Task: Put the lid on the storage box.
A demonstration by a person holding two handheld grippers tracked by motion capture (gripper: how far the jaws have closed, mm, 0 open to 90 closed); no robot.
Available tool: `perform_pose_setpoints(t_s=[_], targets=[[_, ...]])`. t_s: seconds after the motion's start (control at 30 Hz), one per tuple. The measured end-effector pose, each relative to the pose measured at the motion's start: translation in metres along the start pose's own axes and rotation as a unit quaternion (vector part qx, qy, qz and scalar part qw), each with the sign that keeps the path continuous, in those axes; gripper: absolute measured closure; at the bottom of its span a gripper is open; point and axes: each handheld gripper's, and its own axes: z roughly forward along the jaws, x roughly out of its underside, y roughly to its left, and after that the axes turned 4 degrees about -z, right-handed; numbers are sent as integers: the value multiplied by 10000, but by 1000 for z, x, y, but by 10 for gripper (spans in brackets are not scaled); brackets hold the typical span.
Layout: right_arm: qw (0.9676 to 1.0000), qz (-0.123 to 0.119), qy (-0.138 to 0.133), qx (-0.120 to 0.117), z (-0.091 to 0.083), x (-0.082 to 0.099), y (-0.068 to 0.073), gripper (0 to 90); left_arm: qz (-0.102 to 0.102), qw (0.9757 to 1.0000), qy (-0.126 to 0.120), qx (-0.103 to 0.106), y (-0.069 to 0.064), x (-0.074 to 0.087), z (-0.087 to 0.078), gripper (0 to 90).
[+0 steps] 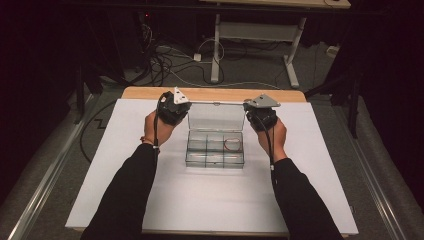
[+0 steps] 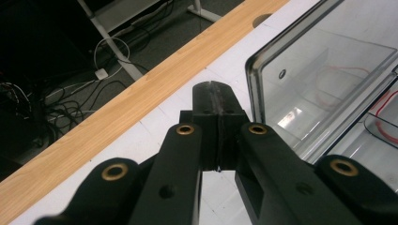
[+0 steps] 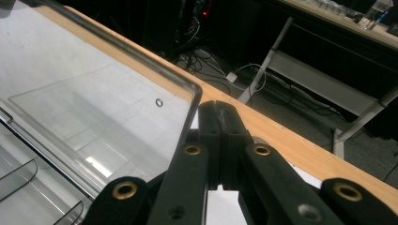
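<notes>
high view puts the clear compartment box mid-counter, lid upright. left gripper and right gripper flank that lid, jaws clenched on nothing. a careless nudge could slam it shut or skid the box.

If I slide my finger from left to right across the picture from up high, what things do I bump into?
Left gripper → open clear box, its lid standing up → red loop in the box's right compartment → right gripper.
</notes>
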Motion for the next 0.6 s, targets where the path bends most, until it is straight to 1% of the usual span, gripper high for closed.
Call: perform_pose_setpoints(t_s=[0.17,0.23,0.33,0.43,0.6], targets=[[10000,-27,22,14,-2,-1,1,900,31,10000,-13,-36,-1,-2,-4,878],[10000,-43,53,34,-3,-2,2,900,-6,10000,-51,-46,-2,-2,-5,878],[10000,-9,75,56,-5,-3,3,900,-28,10000,-56,-55,-2,-2,-6,878],[10000,87,3,18,-7,-2,2,900,-66,9999,-58,-69,-3,-3,-7,878],[9999,109,11,22,-9,-3,3,900,-128,9998,-58,-126,-5,-3,-11,879]])
